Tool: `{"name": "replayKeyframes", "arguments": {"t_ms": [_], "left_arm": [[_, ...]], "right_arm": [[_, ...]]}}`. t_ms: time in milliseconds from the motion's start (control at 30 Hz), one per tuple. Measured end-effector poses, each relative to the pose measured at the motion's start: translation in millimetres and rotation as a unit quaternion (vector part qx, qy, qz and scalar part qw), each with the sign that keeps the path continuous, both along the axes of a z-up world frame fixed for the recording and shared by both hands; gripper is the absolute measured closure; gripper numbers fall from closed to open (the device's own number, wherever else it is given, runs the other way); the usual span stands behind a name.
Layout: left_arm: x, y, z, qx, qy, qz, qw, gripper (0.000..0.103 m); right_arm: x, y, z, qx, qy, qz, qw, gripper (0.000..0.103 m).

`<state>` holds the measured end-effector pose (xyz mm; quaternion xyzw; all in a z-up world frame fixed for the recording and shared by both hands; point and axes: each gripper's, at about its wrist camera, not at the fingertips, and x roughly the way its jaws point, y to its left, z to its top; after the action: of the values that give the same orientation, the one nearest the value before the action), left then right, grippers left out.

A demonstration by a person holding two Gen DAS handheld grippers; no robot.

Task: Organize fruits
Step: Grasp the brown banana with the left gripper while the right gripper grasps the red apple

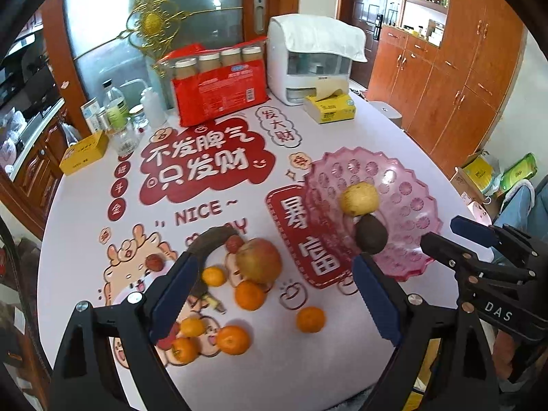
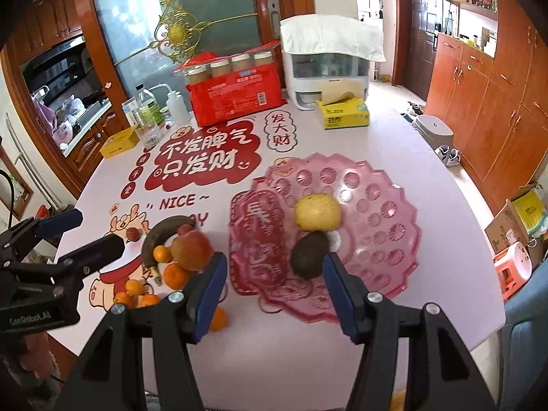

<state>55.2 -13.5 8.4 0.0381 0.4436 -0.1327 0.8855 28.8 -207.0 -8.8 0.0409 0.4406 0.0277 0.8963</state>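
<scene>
A pink see-through plate point(image 1: 394, 178) point(image 2: 376, 212) lies on the right of the table. In it are a yellow pear-like fruit point(image 1: 359, 198) point(image 2: 318, 212) and a dark avocado point(image 1: 371, 238) point(image 2: 308, 253). To its left lie a red-yellow apple point(image 1: 258, 260) point(image 2: 191, 250), a blackened banana point(image 1: 212, 239) point(image 2: 161, 236), several mandarins point(image 1: 250, 294) point(image 2: 176, 275) and small red fruits point(image 1: 234, 243). My left gripper point(image 1: 274, 260) point(image 2: 92, 233) hovers wide open over the loose fruit. My right gripper point(image 2: 274, 258) point(image 1: 448, 236) hangs open over the plate's near edge, holding nothing.
At the back stand a red pack of jars point(image 1: 219, 82), a white appliance under a cloth point(image 1: 308, 58), a yellow tissue box point(image 1: 328, 108), bottles point(image 1: 116, 109) and a yellow carton point(image 1: 84, 152). The near table edge runs under both grippers. A person's leg point(image 1: 520, 202) is at the right.
</scene>
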Motion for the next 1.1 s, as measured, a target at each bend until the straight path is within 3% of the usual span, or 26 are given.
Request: {"name": "replayKeyframes", "arguments": {"t_ms": [300,533,900,1100], "left_arm": [[8,73,-7,0.011,-0.004,0.035,0.9993,0.012],[38,112,-37,0.039,0.022,0.039,0.9982,0.012],[111,113,-121,0.039,0.098,-0.002,0.9944,0.012],[137,100,-160,0.030,0.130,-0.019,0.9909,0.017]], "right_arm": [[-6,48,-9,0.006,0.006,0.004,1.000,0.040],[14,83,-31,0.027,0.018,0.013,0.999,0.036],[74,120,-110,0.063,0.084,-0.001,0.994,0.035],[93,127,-134,0.074,0.108,-0.007,0.991,0.035]]}}
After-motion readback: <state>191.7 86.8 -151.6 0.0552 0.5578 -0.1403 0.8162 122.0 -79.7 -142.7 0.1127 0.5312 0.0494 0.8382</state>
